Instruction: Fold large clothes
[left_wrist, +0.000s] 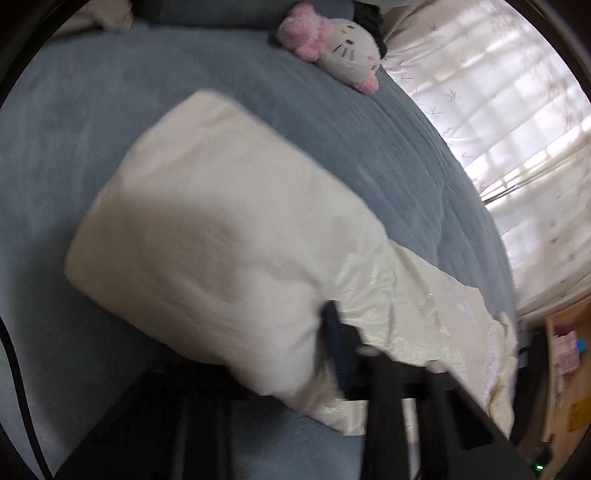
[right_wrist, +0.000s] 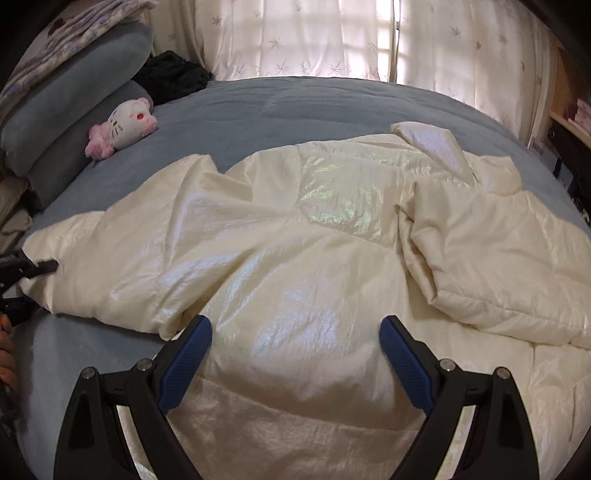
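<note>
The cream puffer jacket lies spread on the blue bed, below the plush cat. It looks light, puffy, slick and floppy, best gripped at sleeve ends or hem. The left gripper is clamped on a sleeve; the right gripper hovers over the jacket's middle, jaws apart.

A padded jacket lies spread across the near half of a bed. Its left sleeve end reaches the bed's left edge, where the left gripper meets it. The right sleeve is folded over the body. A plush toy lies far left against stacked pillows; curtains hang beyond.
</note>
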